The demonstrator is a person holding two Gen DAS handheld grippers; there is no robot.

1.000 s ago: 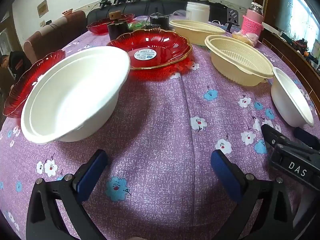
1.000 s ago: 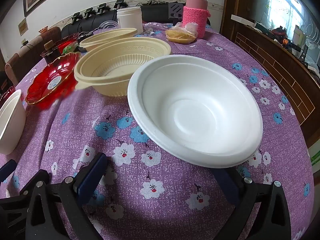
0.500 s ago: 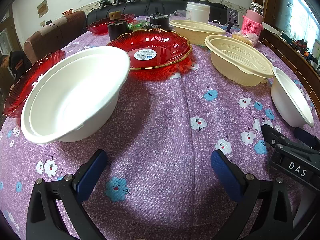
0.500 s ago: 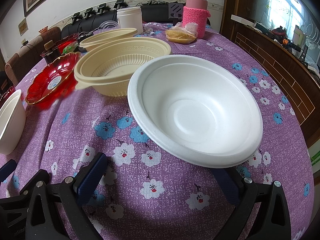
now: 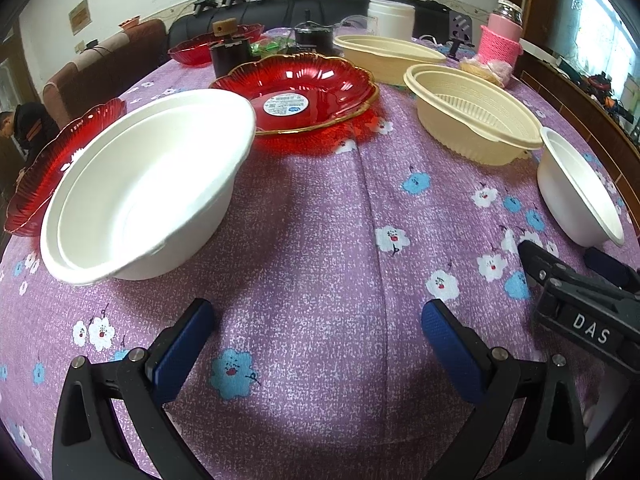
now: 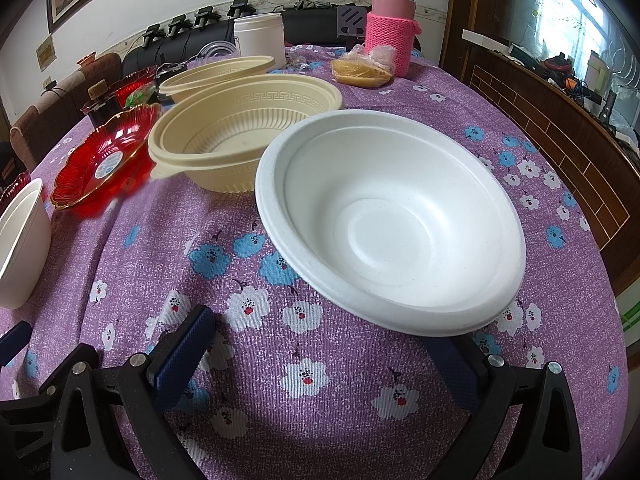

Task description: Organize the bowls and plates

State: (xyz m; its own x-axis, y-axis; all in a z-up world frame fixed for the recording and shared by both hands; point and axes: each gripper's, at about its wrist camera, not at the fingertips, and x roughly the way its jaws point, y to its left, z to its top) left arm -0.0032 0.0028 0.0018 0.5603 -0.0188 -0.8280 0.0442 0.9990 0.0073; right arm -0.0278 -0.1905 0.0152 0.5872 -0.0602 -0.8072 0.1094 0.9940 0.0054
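In the left wrist view my left gripper (image 5: 316, 344) is open and empty above the purple cloth. A stack of white bowls (image 5: 148, 184) sits ahead on the left, a red glass plate (image 5: 296, 92) behind it, another red plate (image 5: 52, 160) at far left, and a cream bowl (image 5: 472, 120) at right. In the right wrist view my right gripper (image 6: 320, 344) is open, low on the table; a white bowl (image 6: 392, 216) sits just ahead, its rim over the right finger. A cream bowl (image 6: 244, 128) stands behind it.
A second cream bowl (image 6: 216, 74), a white jar (image 6: 260, 38), a pink-sleeved flask (image 6: 390, 32) and bagged food (image 6: 362, 70) stand at the back. A dark bottle (image 5: 230, 54) and a third red plate (image 5: 192, 50) are far left. The table edge drops off at right.
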